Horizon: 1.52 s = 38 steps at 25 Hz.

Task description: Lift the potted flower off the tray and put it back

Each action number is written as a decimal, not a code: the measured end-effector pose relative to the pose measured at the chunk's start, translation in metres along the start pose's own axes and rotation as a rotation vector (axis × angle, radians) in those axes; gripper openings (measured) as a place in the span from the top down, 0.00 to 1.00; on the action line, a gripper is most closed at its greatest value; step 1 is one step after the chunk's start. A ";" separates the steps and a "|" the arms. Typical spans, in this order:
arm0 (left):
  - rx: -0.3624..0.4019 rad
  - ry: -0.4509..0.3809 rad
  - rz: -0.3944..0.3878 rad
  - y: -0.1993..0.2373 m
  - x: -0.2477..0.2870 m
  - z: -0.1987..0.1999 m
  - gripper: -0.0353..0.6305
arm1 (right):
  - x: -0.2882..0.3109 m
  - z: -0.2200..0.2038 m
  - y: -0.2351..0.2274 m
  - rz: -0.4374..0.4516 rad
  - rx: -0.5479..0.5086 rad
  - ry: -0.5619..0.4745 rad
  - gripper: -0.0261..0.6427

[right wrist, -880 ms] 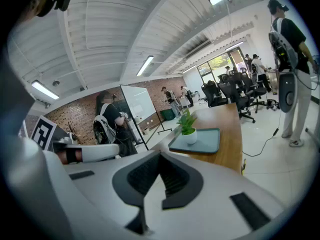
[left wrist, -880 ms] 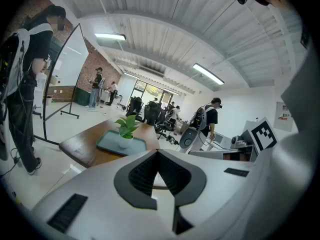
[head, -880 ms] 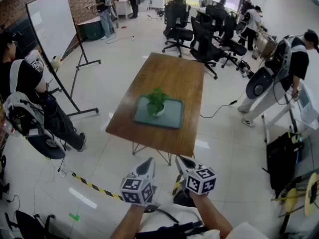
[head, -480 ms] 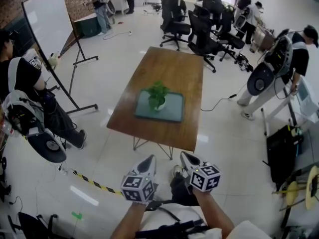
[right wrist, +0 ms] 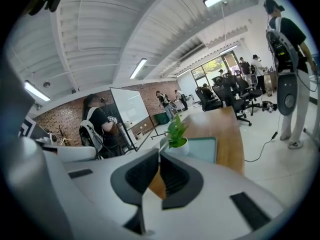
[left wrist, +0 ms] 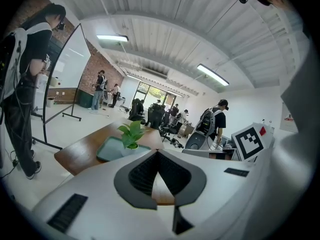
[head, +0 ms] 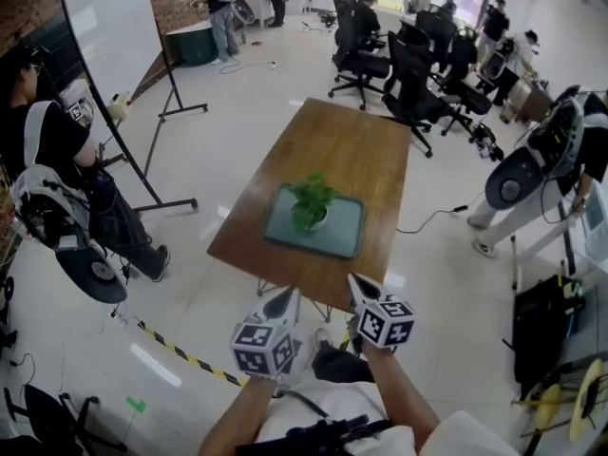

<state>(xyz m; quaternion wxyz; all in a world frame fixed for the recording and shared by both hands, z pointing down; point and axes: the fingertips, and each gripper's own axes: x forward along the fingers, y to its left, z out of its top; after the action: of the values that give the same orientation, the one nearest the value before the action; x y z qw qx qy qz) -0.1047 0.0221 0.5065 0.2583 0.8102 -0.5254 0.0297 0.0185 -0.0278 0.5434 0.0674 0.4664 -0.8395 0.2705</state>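
We are holding left gripper (head: 283, 300) and right gripper (head: 358, 285) clenched, empty, short of the table (head: 332, 150), potted flower (head: 312, 204) sitting in tray (head: 348, 237) mid-table.

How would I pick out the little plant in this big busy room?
Find the long brown wooden table in the middle of the room. Near its closer end lies a flat grey-green rectangular tray, and on it stands a small leafy green plant in a white pot. Nothing else there is leafy.

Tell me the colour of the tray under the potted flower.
Muted green tray, clearest in the head view.
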 end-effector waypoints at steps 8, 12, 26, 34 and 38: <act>-0.016 0.014 0.030 0.020 0.078 0.023 0.96 | 0.079 0.041 -0.048 0.000 -0.019 0.021 0.90; -0.020 0.021 0.043 0.027 0.106 0.030 0.96 | 0.114 0.042 -0.062 0.007 -0.027 0.064 0.85; -0.043 0.094 0.115 0.051 0.180 0.039 0.96 | 0.252 0.031 -0.125 -0.007 0.099 0.212 0.75; -0.079 0.116 0.142 0.064 0.183 0.033 0.96 | 0.298 0.008 -0.137 -0.025 0.158 0.271 0.75; -0.099 0.119 0.156 0.068 0.178 0.028 0.96 | 0.305 0.003 -0.139 -0.026 0.192 0.279 0.75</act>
<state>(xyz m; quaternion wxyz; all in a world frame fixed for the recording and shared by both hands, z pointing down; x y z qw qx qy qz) -0.0902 -0.1606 0.5649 0.3257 0.7499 -0.5713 0.0716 -0.0369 -0.3151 0.7071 0.1417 0.4396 -0.7862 0.4106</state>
